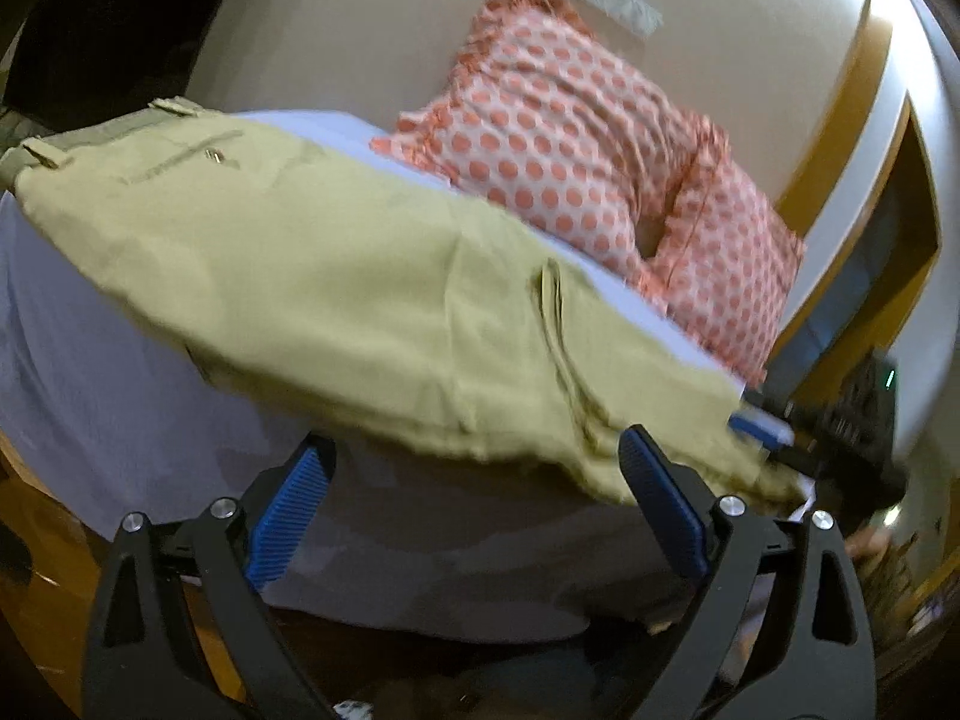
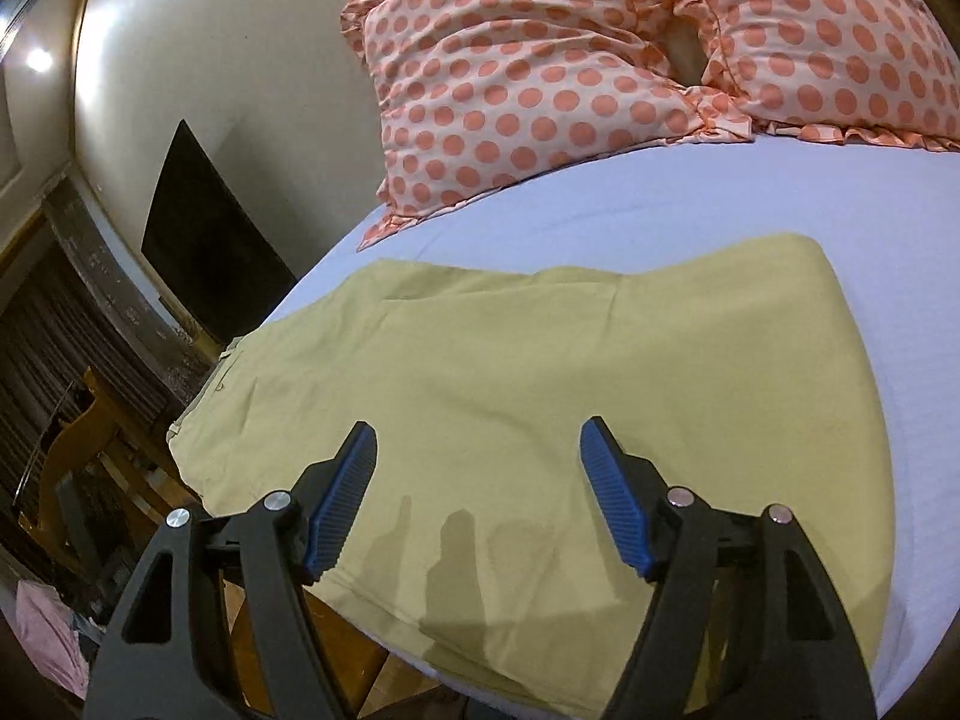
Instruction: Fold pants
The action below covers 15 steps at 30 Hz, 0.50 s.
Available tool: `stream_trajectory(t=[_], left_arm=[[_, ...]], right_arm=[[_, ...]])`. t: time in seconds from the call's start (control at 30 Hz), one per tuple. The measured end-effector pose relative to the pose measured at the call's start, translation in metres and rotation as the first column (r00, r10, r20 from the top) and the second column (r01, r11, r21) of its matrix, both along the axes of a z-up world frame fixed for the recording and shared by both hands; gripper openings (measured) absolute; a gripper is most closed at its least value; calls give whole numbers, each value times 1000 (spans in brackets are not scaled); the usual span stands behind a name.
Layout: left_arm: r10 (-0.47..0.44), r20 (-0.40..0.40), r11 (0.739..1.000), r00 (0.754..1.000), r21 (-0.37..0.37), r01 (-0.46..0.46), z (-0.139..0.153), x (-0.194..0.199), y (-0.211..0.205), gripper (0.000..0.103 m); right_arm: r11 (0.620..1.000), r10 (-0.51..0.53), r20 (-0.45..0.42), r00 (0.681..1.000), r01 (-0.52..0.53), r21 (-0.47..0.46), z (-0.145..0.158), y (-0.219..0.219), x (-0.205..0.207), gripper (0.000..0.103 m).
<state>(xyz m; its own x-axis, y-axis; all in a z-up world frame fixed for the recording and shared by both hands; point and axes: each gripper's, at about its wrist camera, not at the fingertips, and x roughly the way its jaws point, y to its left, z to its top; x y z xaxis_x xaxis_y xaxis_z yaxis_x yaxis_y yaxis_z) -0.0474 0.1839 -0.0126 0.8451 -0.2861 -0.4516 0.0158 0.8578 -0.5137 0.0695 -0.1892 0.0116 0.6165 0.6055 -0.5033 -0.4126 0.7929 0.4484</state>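
The khaki pants [image 1: 336, 276] lie folded on the lavender bed sheet [image 1: 90, 360], waistband with belt loops at the far left. My left gripper [image 1: 480, 450] is open and empty, just below the pants' near edge at the side of the bed. In the right wrist view the pants [image 2: 540, 384] lie flat as a folded panel. My right gripper [image 2: 477, 438] is open and empty, hovering just above the pants' near part. The other gripper's blue pad [image 1: 759, 423] shows at the pants' right end in the left wrist view.
Two polka-dot orange pillows [image 2: 540, 72] lean on the wall at the head of the bed. A dark screen [image 2: 210, 240] and a wooden chair [image 2: 78, 450] stand left of the bed. The sheet [image 2: 720, 192] is bare between pants and pillows.
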Motion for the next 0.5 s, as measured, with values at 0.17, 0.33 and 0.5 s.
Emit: stream_trajectory(t=[0.17,0.33,0.5], left_arm=[[53,-1,987,999,-150,-52,6,7,31,97],[128,0,959,992,-254,-124,11,3,62,96],[216,-27,937,976,-275,-215,16,16,96,95]], right_arm=[[1000,12,-2,1000,-12,1,-3,5,2,73],[1000,11,-5,1000,-11,5,-8,6,3,74],[1000,13,-4,1000,-13,8,-10,6,3,75]])
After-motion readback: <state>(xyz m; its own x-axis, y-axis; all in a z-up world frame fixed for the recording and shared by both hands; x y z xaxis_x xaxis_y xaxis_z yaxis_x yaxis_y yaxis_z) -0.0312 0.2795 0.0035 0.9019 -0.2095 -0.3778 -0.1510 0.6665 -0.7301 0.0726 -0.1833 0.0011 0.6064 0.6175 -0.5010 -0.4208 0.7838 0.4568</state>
